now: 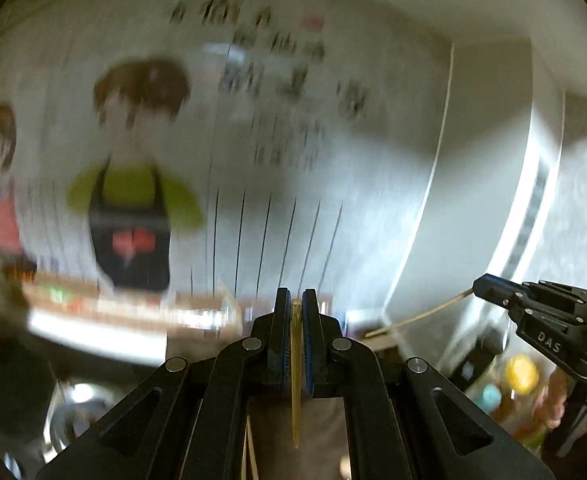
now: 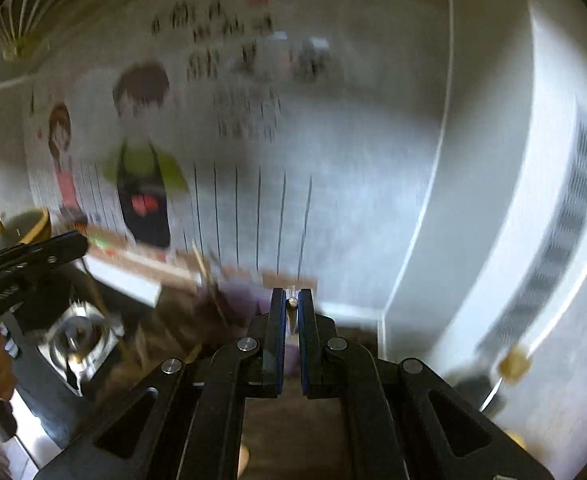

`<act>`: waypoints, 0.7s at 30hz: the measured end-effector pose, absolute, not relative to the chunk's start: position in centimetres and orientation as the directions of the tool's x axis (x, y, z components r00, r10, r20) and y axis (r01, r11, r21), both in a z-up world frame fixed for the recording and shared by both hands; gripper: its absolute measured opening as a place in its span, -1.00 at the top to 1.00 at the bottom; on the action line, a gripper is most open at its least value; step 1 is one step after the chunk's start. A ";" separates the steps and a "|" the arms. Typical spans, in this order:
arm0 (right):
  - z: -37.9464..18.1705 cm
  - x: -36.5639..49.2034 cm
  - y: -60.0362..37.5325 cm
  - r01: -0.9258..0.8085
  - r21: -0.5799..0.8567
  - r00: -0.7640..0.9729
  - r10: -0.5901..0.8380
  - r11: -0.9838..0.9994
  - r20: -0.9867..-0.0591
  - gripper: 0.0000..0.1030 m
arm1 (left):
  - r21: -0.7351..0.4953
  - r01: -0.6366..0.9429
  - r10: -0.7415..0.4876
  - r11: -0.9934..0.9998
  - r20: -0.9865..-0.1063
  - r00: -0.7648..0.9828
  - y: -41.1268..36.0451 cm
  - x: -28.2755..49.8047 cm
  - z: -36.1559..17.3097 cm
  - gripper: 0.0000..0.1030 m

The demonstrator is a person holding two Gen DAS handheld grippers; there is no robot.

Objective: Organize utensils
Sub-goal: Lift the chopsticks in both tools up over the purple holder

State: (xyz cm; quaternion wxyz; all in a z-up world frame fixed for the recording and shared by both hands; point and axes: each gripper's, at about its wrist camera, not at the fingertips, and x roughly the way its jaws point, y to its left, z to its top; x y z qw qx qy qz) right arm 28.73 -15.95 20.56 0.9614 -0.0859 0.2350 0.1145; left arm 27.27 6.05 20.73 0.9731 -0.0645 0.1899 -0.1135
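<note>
Blurry wall behind (poster); left tool (image 1: 296, 300) pinches, seemingly, chopstick (image 1: 296, 380).

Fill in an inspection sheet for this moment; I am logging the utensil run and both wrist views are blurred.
Surface: brown counter strip, mostly hidden, blurred.
Job's things: thin pale wooden chopstick clamped in the left gripper; another thin pale stick in the right gripper, which shows a small end piece between its pads.
Clutter: steel round vessel; dark gold-rimmed pot; blurred coloured items.
Grippers: both shut on sticks.
Cables: nothing seen.
Surroundings: white cartoon poster with apron figure; white appliance with vent slats.
</note>
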 end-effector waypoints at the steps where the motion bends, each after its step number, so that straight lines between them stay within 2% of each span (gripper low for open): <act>1: 22.2 29.3 -15.7 -0.266 -0.107 0.866 0.188 0.958 -0.463 0.90 | -0.163 0.201 -0.245 0.966 -0.330 0.912 6.0 28.0 22.1 0.89; 5: 26.1 31.8 -14.7 -0.281 -0.099 0.864 0.206 0.955 -0.459 0.90 | -0.153 0.216 -0.249 0.964 -0.250 0.936 5.6 30.5 25.3 0.89; 10: 25.8 35.8 -13.5 -0.313 -0.065 0.815 0.233 0.947 -0.530 0.90 | -0.147 0.211 -0.237 0.966 -0.190 0.953 5.2 34.6 25.9 0.89; 14: 22.9 38.1 -13.5 -0.308 -0.060 0.776 0.214 0.949 -0.594 0.90 | -0.162 0.205 -0.238 0.965 -0.224 0.945 4.9 37.7 23.7 0.89; 21: 17.2 42.3 -13.2 -0.328 -0.025 0.673 0.215 0.944 -0.708 0.90 | -0.180 0.187 -0.240 0.966 -0.344 0.908 4.1 43.2 17.9 0.89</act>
